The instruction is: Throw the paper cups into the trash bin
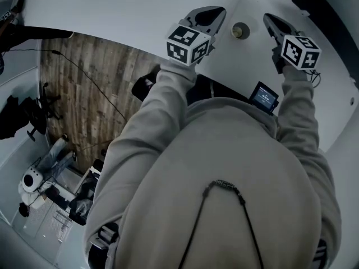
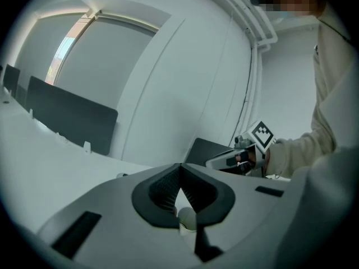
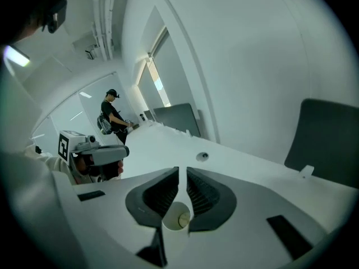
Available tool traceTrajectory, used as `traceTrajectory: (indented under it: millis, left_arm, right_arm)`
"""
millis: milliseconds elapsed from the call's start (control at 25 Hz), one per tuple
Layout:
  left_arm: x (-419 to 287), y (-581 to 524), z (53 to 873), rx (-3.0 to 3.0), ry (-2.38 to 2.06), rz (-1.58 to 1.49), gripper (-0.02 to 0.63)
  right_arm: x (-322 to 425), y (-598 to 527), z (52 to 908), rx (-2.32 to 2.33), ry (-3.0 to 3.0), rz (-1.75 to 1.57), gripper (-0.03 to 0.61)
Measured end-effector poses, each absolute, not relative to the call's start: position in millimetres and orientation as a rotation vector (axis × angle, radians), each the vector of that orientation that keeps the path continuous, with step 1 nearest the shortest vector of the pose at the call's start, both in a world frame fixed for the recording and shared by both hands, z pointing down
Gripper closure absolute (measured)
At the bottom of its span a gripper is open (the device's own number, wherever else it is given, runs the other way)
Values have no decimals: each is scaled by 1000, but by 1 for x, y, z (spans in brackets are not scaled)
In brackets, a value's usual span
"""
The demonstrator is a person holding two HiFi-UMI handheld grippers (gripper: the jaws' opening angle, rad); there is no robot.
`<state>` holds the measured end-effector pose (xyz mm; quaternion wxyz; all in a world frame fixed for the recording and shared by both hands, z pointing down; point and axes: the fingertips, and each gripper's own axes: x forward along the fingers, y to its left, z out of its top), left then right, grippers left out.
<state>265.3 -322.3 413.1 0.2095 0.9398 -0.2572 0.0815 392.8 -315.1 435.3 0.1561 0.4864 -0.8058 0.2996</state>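
Both grippers were out over the white tabletop [image 1: 123,10], side by side, and the paper cup [image 1: 241,31] stood on the tabletop between them, a little in from the edge where the person stood. Nothing touched it.

The left gripper [image 1: 216,14] sat just left of the cup in the head view, its marker cube nearest the sleeve. In the left gripper view its ribbed fingers [image 2: 165,186] met at the tips, closed on nothing. In the wider gap behind the tips, the pale rim of a cup showed on the tabletop below, free of the pads.

The right gripper [image 1: 269,20] was at the cup's other side. In the right gripper view its fingers [image 3: 203,194] were drawn together with only a thin slit between them, gripping nothing. Through the opening behind the slit a cup's open mouth looked up from the tabletop, again clear of the pads.

Each gripper view caught the other gripper off to the side, held in a beige sleeve [image 1: 168,128].

Dark panels [image 2: 73,122] stood along the far edge of the tabletop. A second person [image 3: 112,116] stood far along that tabletop in the right gripper view. A small screen [image 1: 263,97] sat by the person's chest, and a wooden floor [image 1: 84,94] showed beyond the tabletop's near edge.
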Motion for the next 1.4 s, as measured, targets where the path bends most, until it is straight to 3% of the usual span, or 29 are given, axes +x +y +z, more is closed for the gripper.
traceTrajectory:
  millis: [320, 520, 960, 1040, 1400]
  left_arm:
    - [266, -314, 443, 2529, -690, 239, 618]
    - [264, -310, 464, 2479, -704, 246, 618]
    - [252, -301, 485, 2417, -719, 272, 618]
    - [252, -300, 483, 2418, -710, 272, 618]
    - [258, -288, 468, 2472, -716, 261, 618]
  right_arm:
    - [391, -303, 506, 1262, -2135, 1119, 388]
    - [375, -295, 537, 1161, -2087, 1152, 379]
    - [380, -290, 570, 1118, -1965, 1172, 382]
    - [383, -292, 567, 1131, -1943, 1136, 535]
    - [384, -283, 552, 1134, -1982, 1094, 540]
